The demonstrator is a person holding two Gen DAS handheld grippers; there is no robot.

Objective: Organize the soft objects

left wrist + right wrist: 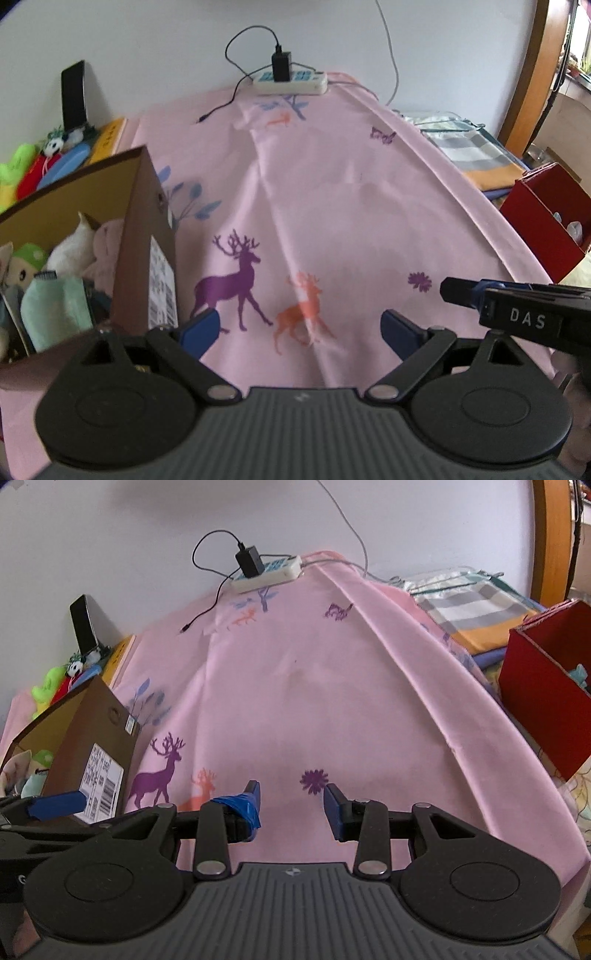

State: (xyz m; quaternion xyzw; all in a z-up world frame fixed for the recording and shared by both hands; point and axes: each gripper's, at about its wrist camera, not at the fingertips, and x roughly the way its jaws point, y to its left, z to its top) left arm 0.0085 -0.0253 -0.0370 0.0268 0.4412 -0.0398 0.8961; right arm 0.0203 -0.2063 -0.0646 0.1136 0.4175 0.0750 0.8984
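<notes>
— Progress? Soft plush toys (70, 254) piled inside brown cardboard box (140, 236) at pink deer-print tabletop's (332, 206) left edge.
— Left gripper (299, 325) jaws wide, right gripper (291, 805) jaws parted, both empty; more toys (22, 173) outside.

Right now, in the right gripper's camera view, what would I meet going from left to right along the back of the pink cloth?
Black phone leaning on the wall → loose end of the black charger cable → white power strip with a black adapter plugged in → folded striped grey, white and orange cloth → red cardboard box.
</notes>
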